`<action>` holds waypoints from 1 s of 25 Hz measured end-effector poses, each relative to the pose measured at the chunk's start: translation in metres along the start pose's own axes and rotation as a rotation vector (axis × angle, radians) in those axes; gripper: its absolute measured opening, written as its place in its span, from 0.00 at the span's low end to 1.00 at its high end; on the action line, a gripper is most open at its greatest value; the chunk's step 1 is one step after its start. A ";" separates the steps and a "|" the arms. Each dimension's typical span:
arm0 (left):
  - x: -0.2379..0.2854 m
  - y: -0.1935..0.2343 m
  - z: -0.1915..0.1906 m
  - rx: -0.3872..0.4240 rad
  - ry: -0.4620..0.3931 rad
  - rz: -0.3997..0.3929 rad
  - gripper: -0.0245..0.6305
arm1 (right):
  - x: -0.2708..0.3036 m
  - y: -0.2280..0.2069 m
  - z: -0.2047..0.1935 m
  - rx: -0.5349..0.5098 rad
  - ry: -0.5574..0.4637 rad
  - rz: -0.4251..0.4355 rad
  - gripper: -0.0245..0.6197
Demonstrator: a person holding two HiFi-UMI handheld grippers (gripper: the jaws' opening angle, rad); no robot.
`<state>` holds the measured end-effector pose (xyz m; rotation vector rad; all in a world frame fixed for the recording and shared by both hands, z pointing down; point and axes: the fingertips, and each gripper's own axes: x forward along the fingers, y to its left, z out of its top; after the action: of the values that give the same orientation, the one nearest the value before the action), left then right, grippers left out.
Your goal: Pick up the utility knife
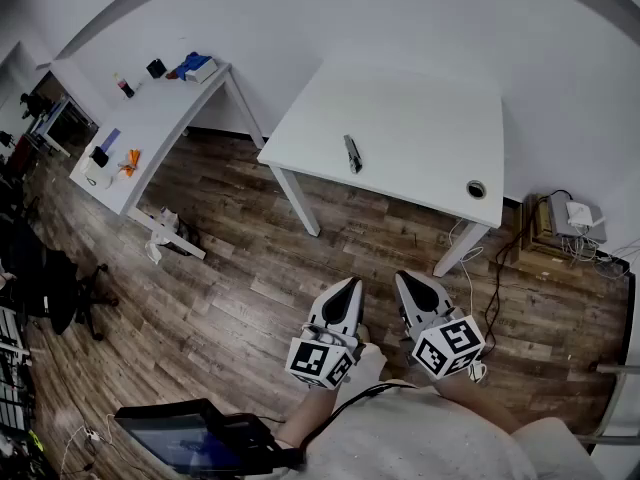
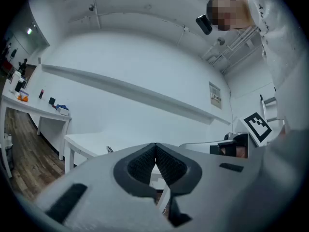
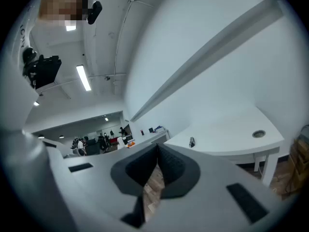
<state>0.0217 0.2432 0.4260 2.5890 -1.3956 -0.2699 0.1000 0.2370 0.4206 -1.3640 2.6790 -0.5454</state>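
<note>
The utility knife (image 1: 352, 154) is a slim dark tool lying alone near the middle of the white table (image 1: 420, 118), well ahead of me. Both grippers hover level over the wooden floor, short of the table's front edge and far from the knife. My left gripper (image 1: 352, 284) is shut with nothing in it, and my right gripper (image 1: 403, 278) beside it is shut and empty too. In the left gripper view the knife (image 2: 110, 150) is a small speck on the tabletop beyond the closed jaws (image 2: 155, 146). The right gripper view shows the knife (image 3: 192, 142) just past its closed tips (image 3: 157, 148).
A round cable hole (image 1: 476, 189) sits at the table's right front corner. A second white table (image 1: 150, 118) with several small items stands to the left. Boxes and cables (image 1: 565, 223) lie by the right wall, an office chair (image 1: 50, 288) at left, a screen (image 1: 180, 438) below.
</note>
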 end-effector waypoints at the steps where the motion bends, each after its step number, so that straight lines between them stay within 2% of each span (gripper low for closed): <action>1: 0.004 0.003 0.000 -0.001 0.002 -0.003 0.05 | 0.004 -0.002 0.001 -0.001 0.001 -0.002 0.05; 19: 0.073 0.082 0.003 -0.040 0.034 -0.030 0.05 | 0.102 -0.037 0.010 0.006 0.031 -0.043 0.05; 25: 0.088 0.102 0.004 -0.050 0.038 -0.069 0.05 | 0.129 -0.042 0.014 -0.012 0.043 -0.057 0.05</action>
<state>-0.0132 0.1139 0.4415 2.5916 -1.2724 -0.2610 0.0586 0.1076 0.4327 -1.4520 2.6889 -0.5718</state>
